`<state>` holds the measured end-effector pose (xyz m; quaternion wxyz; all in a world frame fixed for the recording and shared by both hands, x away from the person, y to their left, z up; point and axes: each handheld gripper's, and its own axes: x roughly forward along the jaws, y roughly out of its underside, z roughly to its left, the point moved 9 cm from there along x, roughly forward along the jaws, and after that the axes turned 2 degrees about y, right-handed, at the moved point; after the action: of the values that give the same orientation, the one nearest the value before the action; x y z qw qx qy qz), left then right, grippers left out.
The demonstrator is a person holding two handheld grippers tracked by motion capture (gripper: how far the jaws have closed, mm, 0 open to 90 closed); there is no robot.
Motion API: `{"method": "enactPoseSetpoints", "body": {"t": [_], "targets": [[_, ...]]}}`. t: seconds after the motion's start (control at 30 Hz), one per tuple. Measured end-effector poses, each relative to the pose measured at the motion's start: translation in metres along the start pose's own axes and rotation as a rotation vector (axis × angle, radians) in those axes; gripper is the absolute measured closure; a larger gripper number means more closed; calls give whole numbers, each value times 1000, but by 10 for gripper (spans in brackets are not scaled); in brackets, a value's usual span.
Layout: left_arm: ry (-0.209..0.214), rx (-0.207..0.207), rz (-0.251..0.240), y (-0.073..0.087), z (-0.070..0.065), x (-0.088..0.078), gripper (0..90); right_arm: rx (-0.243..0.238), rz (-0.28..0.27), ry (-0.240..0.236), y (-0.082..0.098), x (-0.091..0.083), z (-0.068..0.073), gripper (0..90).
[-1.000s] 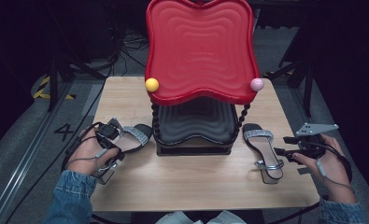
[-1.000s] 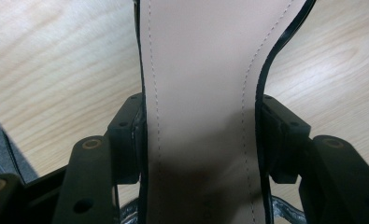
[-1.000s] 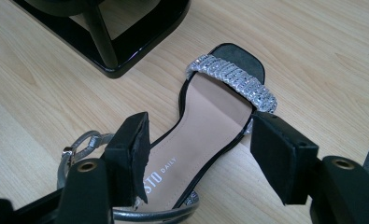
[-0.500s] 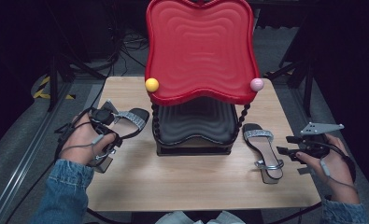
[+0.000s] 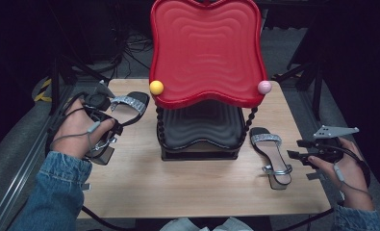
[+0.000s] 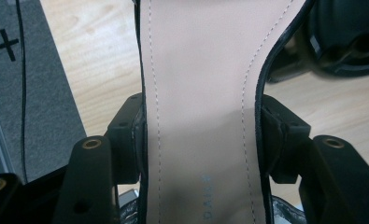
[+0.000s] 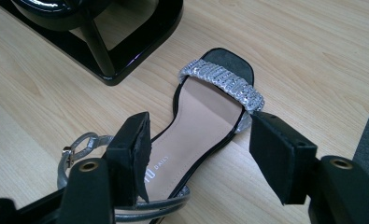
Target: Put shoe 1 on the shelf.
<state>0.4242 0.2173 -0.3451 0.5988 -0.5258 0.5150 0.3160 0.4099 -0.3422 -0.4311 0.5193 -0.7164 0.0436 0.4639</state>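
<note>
Your left gripper [image 6: 198, 140] has its pads pinching the waist of the left sandal [image 5: 118, 115], lifted clear of the table [image 5: 187, 183] beside the rack [image 5: 199, 144]. Your right gripper [image 7: 198, 154] has just been closing, jaws apart astride the right sandal [image 7: 205, 116], which lies flat on the table, pads not yet pressing. Next, I judge, carry the lifted sandal to the black lower tray [image 5: 197, 130]; the lower tray and the red upper tray [image 5: 207, 53] hold nothing.
</note>
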Motion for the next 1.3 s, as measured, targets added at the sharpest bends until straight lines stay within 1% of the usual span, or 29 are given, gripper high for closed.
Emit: {"method": "enactPoseSetpoints", "body": {"t": [0.1,0.13,0.17,0.2,0.27,0.37,0.43,0.53,0.67,0.73,0.77,0.8,0.83,0.9,1.0,1.13,1.2,1.3], "targets": [[-10,-3,-1,-4,-2,-9,425,6,-17,1,-3,-1,-1,393],[-10,-3,-1,-4,-2,-9,425,7,-19,1,-3,-2,-1,393],[-19,-2,-3,-6,-3,-13,425,7,-21,1,-3,-2,-2,392],[-30,0,-6,-9,-5,-19,425,9,-21,0,-3,-2,-2,392],[-34,11,-3,-10,-6,-25,425,10,-20,-2,-3,-2,-3,393],[-32,18,3,-12,-7,-36,424,2,-9,-18,-2,-2,-1,392],[-40,17,-5,-14,-8,-43,424,1,-12,-22,-3,-2,0,392],[-37,6,-20,-18,-8,-55,425,0,-14,-24,-5,-3,-1,392],[-59,-14,-39,-22,-8,-70,425,5,-14,-39,-7,-2,-1,395],[-65,-6,-38,-24,-10,-77,424,16,-15,-35,-8,-2,-3,399],[-65,-6,-38,-24,-10,-77,425,16,-15,-35,-8,-2,-3,399],[-58,3,-36,-25,-12,-80,425,22,-18,-31,-8,-1,-4,401],[-54,-4,-39,-26,-15,-84,425,30,-14,-29,-8,1,-5,402],[-60,-5,-45,-28,-20,-93,425,25,-6,-23,-8,2,-7,405],[-66,-9,-58,-31,-24,-103,424,28,-7,-35,-9,5,-5,406],[-65,-26,-85,-37,-29,-117,425,28,-9,-43,-10,6,-4,406],[-72,-42,-90,-39,-31,-122,424,32,-13,-40,-11,5,-4,406],[-97,-59,-91,-42,-34,-130,424,34,-19,-39,-11,4,-5,406]]}}
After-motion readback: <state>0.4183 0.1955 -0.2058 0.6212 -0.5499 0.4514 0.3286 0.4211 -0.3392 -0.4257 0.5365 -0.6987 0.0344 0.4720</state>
